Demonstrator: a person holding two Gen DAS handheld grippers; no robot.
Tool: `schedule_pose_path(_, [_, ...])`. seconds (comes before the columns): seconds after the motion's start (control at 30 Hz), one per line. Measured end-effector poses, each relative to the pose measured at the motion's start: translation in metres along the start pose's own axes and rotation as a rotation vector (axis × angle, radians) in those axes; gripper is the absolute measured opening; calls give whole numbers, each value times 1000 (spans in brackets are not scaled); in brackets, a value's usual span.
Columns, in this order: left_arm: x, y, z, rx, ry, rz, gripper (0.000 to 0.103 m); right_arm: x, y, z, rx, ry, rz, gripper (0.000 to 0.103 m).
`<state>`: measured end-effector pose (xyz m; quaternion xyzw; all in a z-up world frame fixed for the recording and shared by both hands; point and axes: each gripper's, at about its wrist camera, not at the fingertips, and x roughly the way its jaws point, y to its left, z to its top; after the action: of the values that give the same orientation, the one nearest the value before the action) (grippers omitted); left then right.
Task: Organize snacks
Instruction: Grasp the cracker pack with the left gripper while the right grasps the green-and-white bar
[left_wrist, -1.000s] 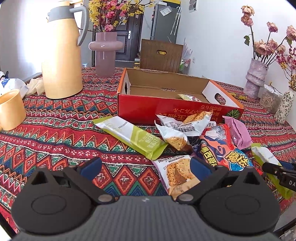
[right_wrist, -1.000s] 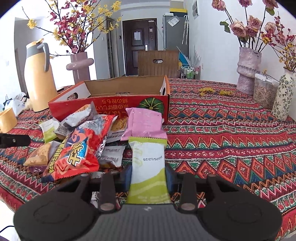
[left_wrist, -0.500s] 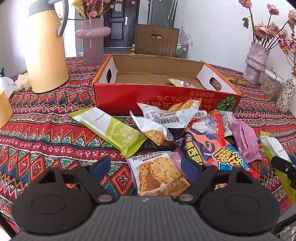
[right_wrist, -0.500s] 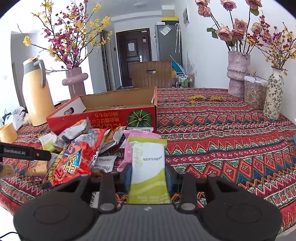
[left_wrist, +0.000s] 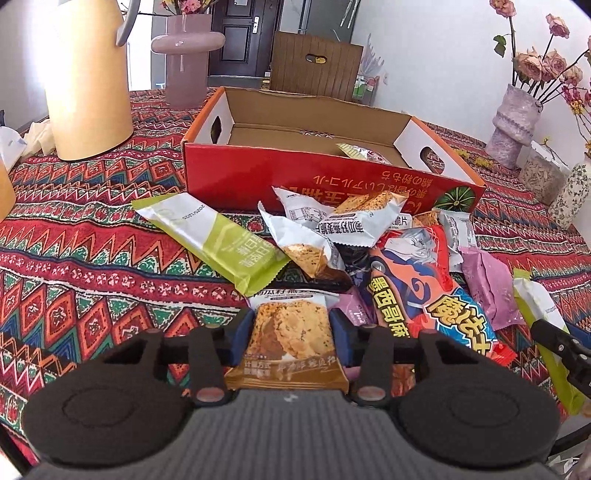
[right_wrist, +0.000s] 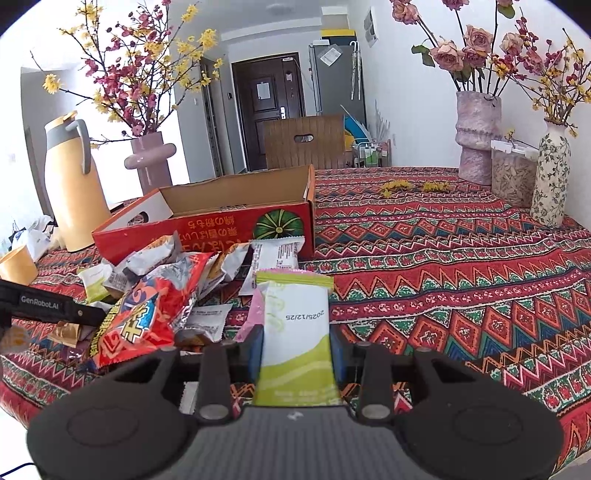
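Your left gripper (left_wrist: 291, 332) is clamped on a biscuit packet (left_wrist: 291, 334): its blue pads press both long edges. The wrapper shows a golden, seed-flecked biscuit under a white header and a brown band of print at the near end. Your right gripper (right_wrist: 295, 350) is likewise closed on a green-and-white snack bar (right_wrist: 297, 332), which carries a green crimped top edge, a printed date and a lime wave across its lower half; it stands between the fingers, pointing away from you.

Just ahead of the left gripper lies the loose pile: a second green-and-white bar (left_wrist: 214, 240) ahead and to the left, silver biscuit sachets (left_wrist: 332, 229) straight ahead, a large red-and-orange chip bag (left_wrist: 424, 288) just to the right, and a pink packet (left_wrist: 487, 284) beyond that. Farther ahead sits the red cardboard box (left_wrist: 325, 188), open at the top.

The left view looks down into the box and shows one wrapped snack (left_wrist: 364, 151) lying at its right end; from the right view the box (right_wrist: 221, 225) is seen low, and its floor is hidden. The right view alone shows the bare stretch of patterned tablecloth (right_wrist: 461, 266) to the right of that gripper, with a seed jar (right_wrist: 511, 177) and a floral vase (right_wrist: 552, 173) far ahead on that side. The yellow thermos jug (right_wrist: 72, 181) shows whole there, far ahead-left, but cropped in the left view.
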<state>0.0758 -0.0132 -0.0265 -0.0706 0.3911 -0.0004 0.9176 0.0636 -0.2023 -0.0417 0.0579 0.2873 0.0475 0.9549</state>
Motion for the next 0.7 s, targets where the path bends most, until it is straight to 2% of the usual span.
schedule_pose_path(0.7, [-38,13,-5,17,-107,-40,41,-9,12,3,-24,-19,-7,35])
